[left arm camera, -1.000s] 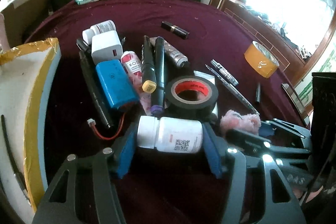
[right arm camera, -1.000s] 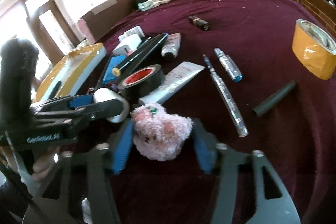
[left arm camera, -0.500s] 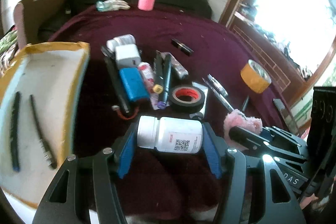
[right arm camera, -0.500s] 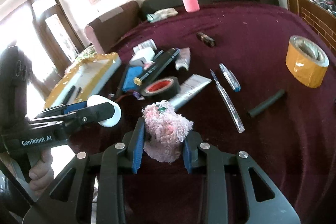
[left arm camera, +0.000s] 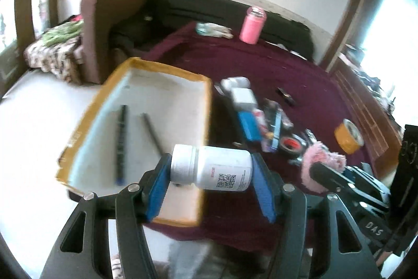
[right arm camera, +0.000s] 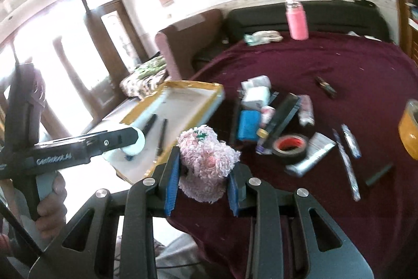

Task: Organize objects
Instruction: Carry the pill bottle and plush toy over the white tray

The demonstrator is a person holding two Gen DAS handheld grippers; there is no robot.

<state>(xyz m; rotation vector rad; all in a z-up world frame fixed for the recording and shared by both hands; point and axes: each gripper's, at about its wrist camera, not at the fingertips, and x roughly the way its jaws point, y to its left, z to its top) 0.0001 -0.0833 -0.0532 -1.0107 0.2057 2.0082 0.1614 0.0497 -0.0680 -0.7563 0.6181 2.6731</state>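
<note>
Left hand-held gripper (left arm camera: 210,183): clamped end to end on white pill bottle (left arm camera: 211,168), cap against left pad, base against right; lying sideways, aloft over near corner of yellow-rimmed tray (left arm camera: 135,62). Probably light, rigid, smooth plastic; end grip could slip, across body safer.

Right hand-held gripper (right arm camera: 203,181): pinching pink fluffy toy (right arm camera: 206,154), aloft near tray edge. Soft, light, squashy; take hold across bulk, not loose fluff.

Inside tray: two dark pens (left arm camera: 121,122). Beyond, on maroon tabletop (right arm camera: 326,59): black tape roll (right arm camera: 288,148), blue pack (right arm camera: 248,124), yellow tape roll (left arm camera: 348,136).
</note>
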